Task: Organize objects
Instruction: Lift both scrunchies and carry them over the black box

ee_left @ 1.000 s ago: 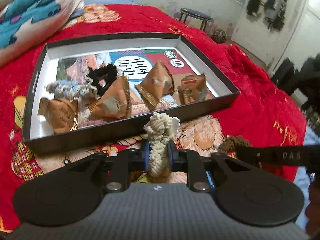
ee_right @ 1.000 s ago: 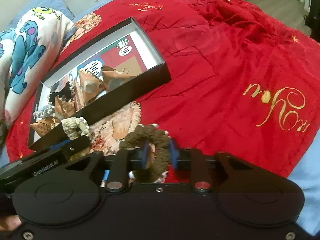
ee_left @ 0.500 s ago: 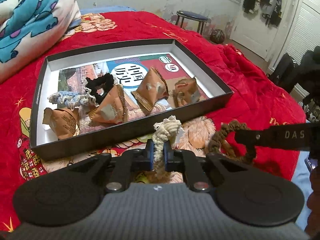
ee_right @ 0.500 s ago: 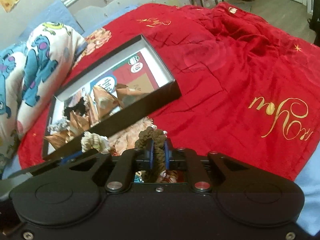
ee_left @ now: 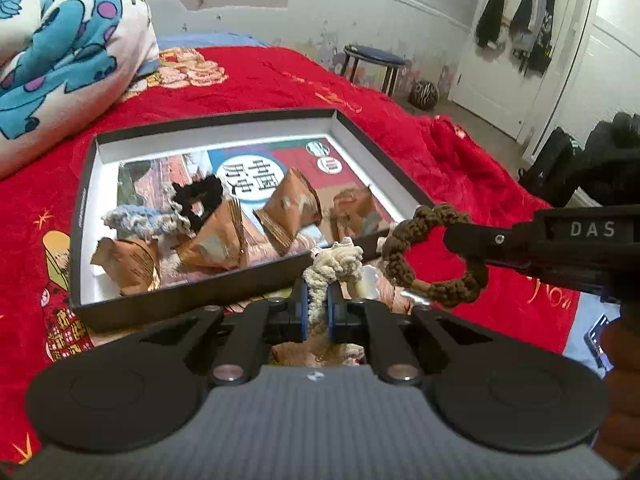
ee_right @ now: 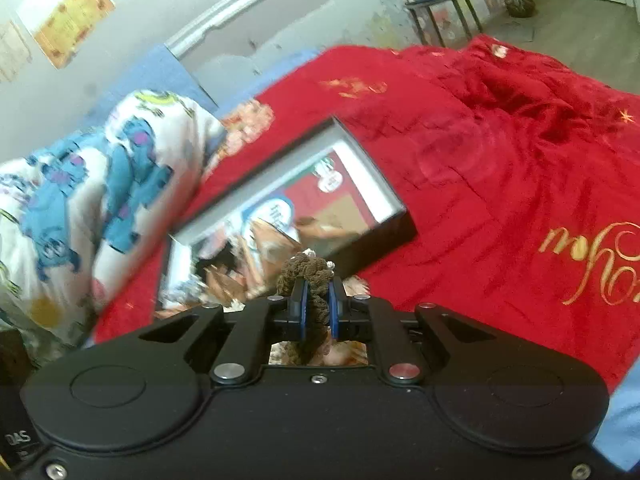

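Observation:
My left gripper [ee_left: 318, 300] is shut on a cream knitted scrunchie [ee_left: 334, 266], held above the bed just in front of the black box's [ee_left: 78, 216] near wall. My right gripper [ee_right: 318, 300] is shut on a brown knitted scrunchie [ee_right: 306, 272], which also shows in the left wrist view [ee_left: 432, 256] as a ring hanging to the right of the cream one. The box holds a black scrunchie [ee_left: 200, 200], a blue-grey scrunchie [ee_left: 140, 220] and several brown paper packets [ee_left: 292, 208].
The box lies on a red blanket [ee_right: 500, 168] over the bed. A blue-and-white patterned pillow [ee_left: 60, 60] lies at the far left. A stool [ee_left: 374, 62] and a door stand beyond the bed.
Both grippers have closed on their scrunchies and lifted them off the blanket. The brown scrunchie now hangs in the air beside the cream one, near the box's front right corner.

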A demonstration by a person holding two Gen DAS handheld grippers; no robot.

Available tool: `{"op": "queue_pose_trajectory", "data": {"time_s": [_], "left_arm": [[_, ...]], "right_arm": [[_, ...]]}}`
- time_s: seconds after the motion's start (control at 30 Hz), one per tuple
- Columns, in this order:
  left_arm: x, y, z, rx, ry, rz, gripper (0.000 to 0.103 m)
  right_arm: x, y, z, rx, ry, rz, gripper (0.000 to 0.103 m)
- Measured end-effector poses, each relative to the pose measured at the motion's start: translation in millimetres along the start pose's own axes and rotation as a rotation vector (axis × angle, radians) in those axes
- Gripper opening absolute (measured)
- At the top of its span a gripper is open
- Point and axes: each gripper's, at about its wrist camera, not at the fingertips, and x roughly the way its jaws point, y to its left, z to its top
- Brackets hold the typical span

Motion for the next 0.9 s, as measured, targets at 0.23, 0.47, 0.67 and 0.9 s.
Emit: {"op": "queue_pose_trajectory", "data": {"time_s": [0.23, 0.47, 0.67, 0.9], "left_arm": [[-19.9, 15.3, 14.0, -0.032, -0.087, -0.006, 0.011], [-38.9, 42.4, 31.4, -0.102, -0.186, 0.016, 0.012], [-51.4, 57.3, 45.4, -0.129, -0.25, 0.043, 0.012], [-35.0, 58.7, 61.2, -0.124, -0.275, 0.04, 0.012]], "right_arm": [[-8.4, 4.2, 3.8, 0.011, -0.044, 0.083, 0.011], [-9.6, 8.7, 11.6, 0.011, -0.067, 0.149, 0.011], [-9.0, 7.5, 35.5, -0.038, -0.097, 0.17, 0.011], [18.2, 3.0, 76.6, -0.04, -0.146, 0.163, 0.011]]}}
